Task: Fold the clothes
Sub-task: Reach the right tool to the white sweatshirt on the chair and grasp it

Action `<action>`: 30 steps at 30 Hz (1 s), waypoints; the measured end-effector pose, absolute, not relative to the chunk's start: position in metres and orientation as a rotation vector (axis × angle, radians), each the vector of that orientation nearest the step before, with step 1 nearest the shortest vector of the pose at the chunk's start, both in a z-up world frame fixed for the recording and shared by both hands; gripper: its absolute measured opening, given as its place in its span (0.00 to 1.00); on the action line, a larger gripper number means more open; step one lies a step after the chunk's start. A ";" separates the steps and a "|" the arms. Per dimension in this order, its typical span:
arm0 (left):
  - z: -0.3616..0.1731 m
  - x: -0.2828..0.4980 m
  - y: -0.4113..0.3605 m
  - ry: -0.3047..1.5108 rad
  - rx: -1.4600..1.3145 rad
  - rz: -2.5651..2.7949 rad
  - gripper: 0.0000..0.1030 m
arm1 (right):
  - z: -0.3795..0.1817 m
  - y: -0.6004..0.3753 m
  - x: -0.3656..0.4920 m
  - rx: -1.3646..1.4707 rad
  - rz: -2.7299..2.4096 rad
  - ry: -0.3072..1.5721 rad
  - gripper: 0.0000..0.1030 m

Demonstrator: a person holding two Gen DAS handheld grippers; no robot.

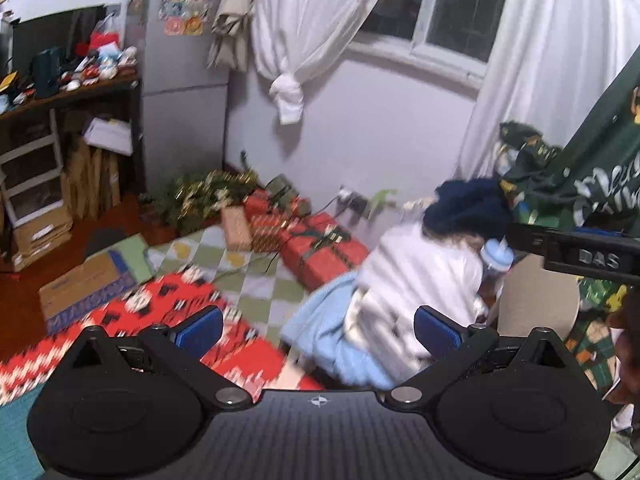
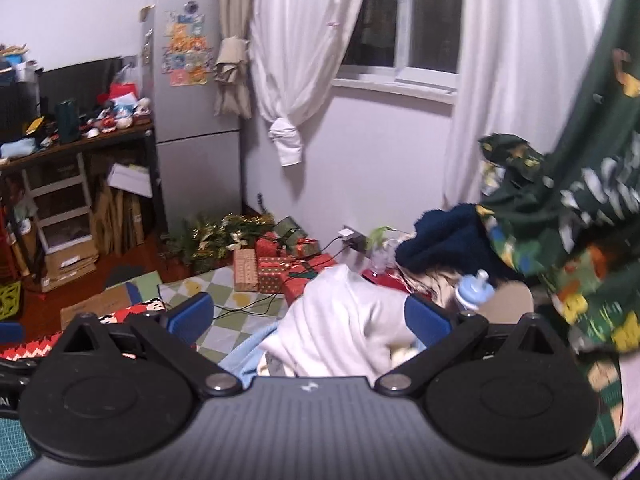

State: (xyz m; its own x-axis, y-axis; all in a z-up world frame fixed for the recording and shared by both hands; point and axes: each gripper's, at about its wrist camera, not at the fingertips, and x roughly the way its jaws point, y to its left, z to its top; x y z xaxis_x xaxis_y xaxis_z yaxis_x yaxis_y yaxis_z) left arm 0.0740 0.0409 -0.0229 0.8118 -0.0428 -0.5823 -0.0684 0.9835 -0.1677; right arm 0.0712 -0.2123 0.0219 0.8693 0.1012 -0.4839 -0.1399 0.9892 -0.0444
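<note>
Your left gripper (image 1: pixel 318 330) and right gripper (image 2: pixel 308 316) both gape wide, holding nothing. The heaped clothes, white garment (image 2: pixel 344 316) over pale blue one (image 1: pixel 320 332), lie just beyond; farther right, a baby bottle (image 2: pixel 474 290) could topple if snagged.

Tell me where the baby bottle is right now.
The baby bottle lies in the clothes pile, right of centre in both wrist views, below the dark navy garment and right of the white garment.
</note>
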 end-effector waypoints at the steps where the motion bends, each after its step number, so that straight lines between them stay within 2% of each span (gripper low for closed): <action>1: -0.023 0.082 0.038 0.612 -0.184 0.001 1.00 | 0.025 -0.216 0.087 -0.074 0.131 0.522 1.00; 5: -0.024 0.116 0.026 0.599 -0.152 -0.064 1.00 | 0.028 -0.233 0.152 -0.021 0.205 0.615 1.00; 10: -0.041 0.168 0.022 0.740 -0.221 -0.180 1.00 | 0.011 -0.248 0.228 -0.050 0.256 0.703 1.00; 16: -0.078 0.220 0.028 0.925 -0.356 -0.125 0.96 | -0.035 -0.256 0.295 -0.099 0.209 0.867 1.00; 22: -0.106 0.237 0.029 0.971 -0.389 -0.118 0.95 | -0.085 -0.264 0.358 -0.137 0.151 1.038 1.00; 30: -0.118 0.231 0.046 0.985 -0.377 -0.113 0.93 | -0.147 -0.256 0.368 -0.185 0.149 1.076 0.99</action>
